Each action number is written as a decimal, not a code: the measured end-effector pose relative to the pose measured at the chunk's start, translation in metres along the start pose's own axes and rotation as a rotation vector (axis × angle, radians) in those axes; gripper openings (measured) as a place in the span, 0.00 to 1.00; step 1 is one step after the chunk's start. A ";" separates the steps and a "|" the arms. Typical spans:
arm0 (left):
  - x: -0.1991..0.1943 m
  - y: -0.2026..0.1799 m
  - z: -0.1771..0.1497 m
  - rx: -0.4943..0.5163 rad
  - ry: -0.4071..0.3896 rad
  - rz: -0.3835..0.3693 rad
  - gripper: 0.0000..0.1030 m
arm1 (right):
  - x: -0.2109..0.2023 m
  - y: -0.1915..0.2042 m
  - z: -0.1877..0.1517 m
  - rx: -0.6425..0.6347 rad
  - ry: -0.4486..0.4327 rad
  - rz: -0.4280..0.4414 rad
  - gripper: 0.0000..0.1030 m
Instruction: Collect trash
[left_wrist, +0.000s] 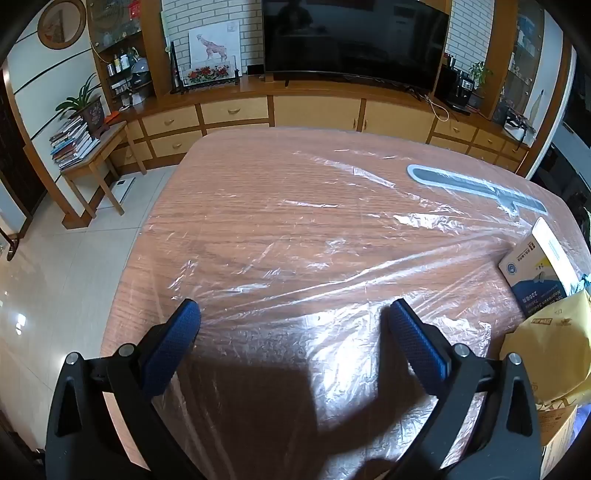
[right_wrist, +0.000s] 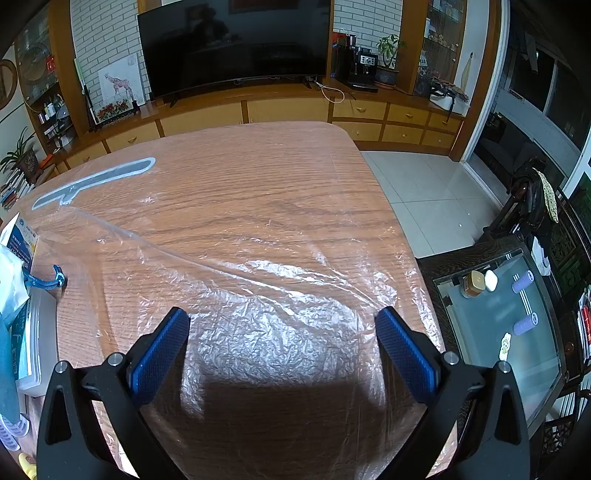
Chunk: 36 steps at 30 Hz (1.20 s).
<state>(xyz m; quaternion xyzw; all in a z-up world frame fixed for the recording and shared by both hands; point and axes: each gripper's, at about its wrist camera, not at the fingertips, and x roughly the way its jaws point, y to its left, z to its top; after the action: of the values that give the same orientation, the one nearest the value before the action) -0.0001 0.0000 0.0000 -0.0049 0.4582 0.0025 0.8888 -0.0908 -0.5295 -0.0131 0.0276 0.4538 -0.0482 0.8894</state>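
A large clear plastic bag (left_wrist: 332, 236) lies flat and crinkled across the wooden table (left_wrist: 229, 177); it also shows in the right wrist view (right_wrist: 266, 332). It carries a grey printed strip (left_wrist: 476, 186), also visible in the right wrist view (right_wrist: 92, 181). My left gripper (left_wrist: 293, 314) is open and empty above the bag's near part. My right gripper (right_wrist: 282, 325) is open and empty above the bag's crumpled near end. Trash lies at the table's side: a blue and white medicine box (left_wrist: 535, 269) and a yellow padded envelope (left_wrist: 557, 347).
In the right wrist view, a white packet (right_wrist: 11, 284), a blue clip (right_wrist: 48, 280) and a clear plastic case (right_wrist: 37, 343) sit at the left. A glass side table (right_wrist: 506, 332) with small jars stands right of the table. A TV cabinet (left_wrist: 317, 110) lines the far wall.
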 end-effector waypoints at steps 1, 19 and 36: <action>0.000 0.000 0.000 -0.001 0.005 -0.002 0.99 | 0.000 0.000 0.000 -0.004 0.004 -0.005 0.97; 0.000 0.000 0.001 0.004 0.007 0.005 0.99 | 0.000 0.000 0.000 0.000 0.000 0.000 0.97; -0.009 0.004 -0.016 0.061 0.007 -0.038 0.99 | -0.005 -0.002 -0.002 -0.018 0.000 0.013 0.97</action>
<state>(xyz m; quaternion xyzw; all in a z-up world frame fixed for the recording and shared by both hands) -0.0180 0.0041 -0.0021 0.0137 0.4608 -0.0283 0.8869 -0.0950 -0.5306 -0.0100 0.0227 0.4541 -0.0383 0.8898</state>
